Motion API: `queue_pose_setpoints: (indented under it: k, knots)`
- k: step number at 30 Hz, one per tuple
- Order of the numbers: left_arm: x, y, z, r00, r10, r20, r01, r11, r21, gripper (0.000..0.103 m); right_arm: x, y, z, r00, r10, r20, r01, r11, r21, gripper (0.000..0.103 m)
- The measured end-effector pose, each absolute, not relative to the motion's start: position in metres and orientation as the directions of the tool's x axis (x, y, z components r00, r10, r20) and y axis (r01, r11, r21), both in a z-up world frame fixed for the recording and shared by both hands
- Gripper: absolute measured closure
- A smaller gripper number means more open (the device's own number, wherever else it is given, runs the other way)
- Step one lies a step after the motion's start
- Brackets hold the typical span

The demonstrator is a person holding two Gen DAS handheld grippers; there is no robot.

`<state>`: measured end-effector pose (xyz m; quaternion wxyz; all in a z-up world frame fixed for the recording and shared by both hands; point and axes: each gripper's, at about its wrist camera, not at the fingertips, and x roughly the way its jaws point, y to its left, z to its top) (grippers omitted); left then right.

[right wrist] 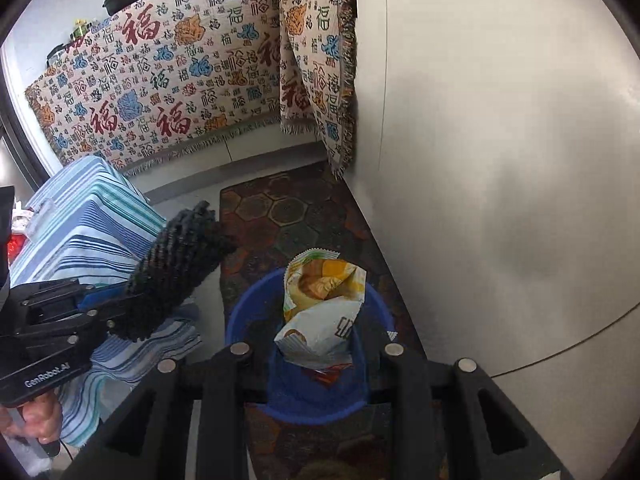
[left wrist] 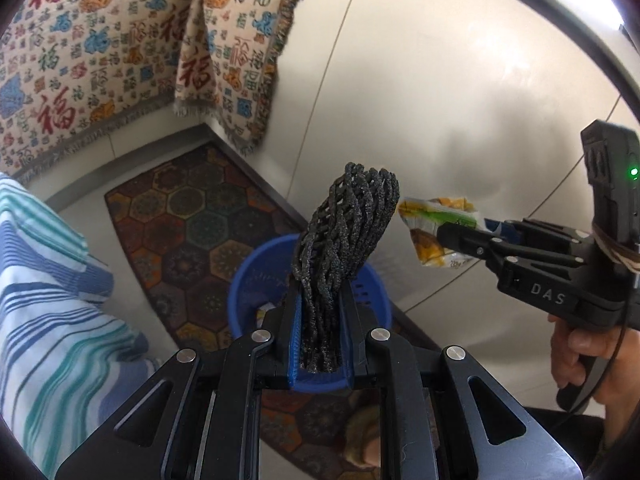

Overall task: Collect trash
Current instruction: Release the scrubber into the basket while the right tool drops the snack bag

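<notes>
My left gripper (left wrist: pixel 320 308) is shut on a black foam net sleeve (left wrist: pixel 348 240), held upright above a blue plastic bin (left wrist: pixel 244 280) on the floor. The sleeve also shows in the right wrist view (right wrist: pixel 176 276). My right gripper (right wrist: pixel 320 344) is shut on a crumpled yellow and white snack wrapper (right wrist: pixel 320 304), held right over the blue bin (right wrist: pixel 248 320). In the left wrist view the right gripper (left wrist: pixel 460 236) holds the wrapper (left wrist: pixel 432 224) just right of the sleeve. Some trash lies inside the bin.
The bin stands on a dark hexagon-patterned mat (left wrist: pixel 180 216) on a pale tiled floor (left wrist: pixel 440 80). A patterned fringed cloth (right wrist: pixel 160 76) hangs behind. A blue striped cloth (right wrist: pixel 88 220) covers something at the left.
</notes>
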<state>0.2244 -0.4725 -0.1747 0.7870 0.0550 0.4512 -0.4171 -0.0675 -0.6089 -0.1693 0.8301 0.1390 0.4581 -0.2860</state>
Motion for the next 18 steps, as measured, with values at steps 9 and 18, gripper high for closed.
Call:
queue_pose_setpoints:
  k: [9,18]
  knots:
    - [0.243,-0.504,-0.207,0.212,-0.571,-0.793,0.685,0.666,-0.297,0.088,-0.068,-0.633,-0.197,0.371,-0.287,-0.883,0.586,0.81,-0.017,0.074]
    - [0.245,-0.522,-0.222,0.218,-0.565,-0.796,0.695,0.662,-0.28,0.038,-0.062,-0.636,-0.211,0.381,-0.265,-0.886,0.567,0.824,-0.003,0.041]
